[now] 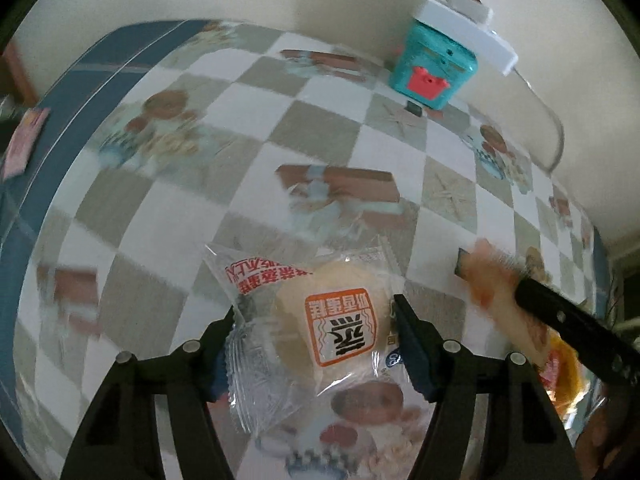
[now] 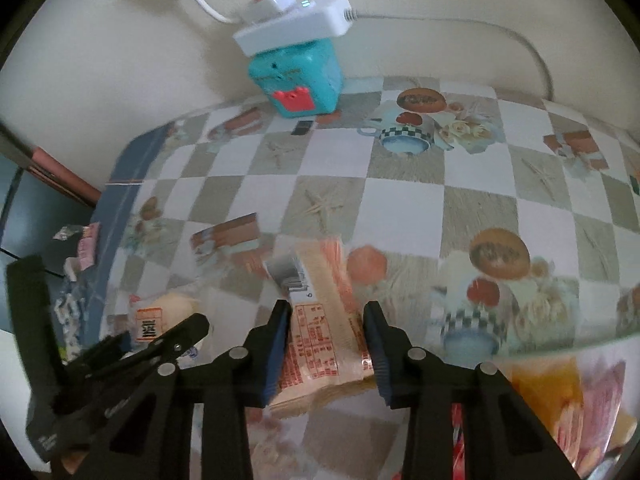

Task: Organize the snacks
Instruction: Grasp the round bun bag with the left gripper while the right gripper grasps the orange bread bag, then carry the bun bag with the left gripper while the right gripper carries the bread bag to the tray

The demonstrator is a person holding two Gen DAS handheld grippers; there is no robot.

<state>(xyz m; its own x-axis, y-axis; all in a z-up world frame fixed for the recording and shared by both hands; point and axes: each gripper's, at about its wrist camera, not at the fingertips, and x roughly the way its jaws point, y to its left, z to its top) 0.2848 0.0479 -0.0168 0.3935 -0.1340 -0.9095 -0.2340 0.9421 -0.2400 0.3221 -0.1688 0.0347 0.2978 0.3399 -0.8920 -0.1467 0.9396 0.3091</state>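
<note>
Left claw (image 1: 314,320) gripping a clear-wrapped bun (image 1: 332,324), jaws about half spread, pads pressing the wrapper on both sides, bun hanging above the checked cloth (image 1: 200,216). Right claw (image 2: 326,328) pinching an orange pack (image 2: 324,312) between narrow-set jaws, barcode end pointing toward the far wall. Both snacks sitting low in each view, over the near part of the table. Showing as a black bar at the right edge of the left view, right claw just beside the left one. Leaving wide bare cloth ahead, up to a teal box (image 2: 298,84) by the wall, white power strip (image 2: 294,26) resting on top of it. Running along the left, blue cloth border (image 2: 120,184) marking the table edge. Lying blurred at lower right, more orange and pink packets (image 2: 568,400)
</note>
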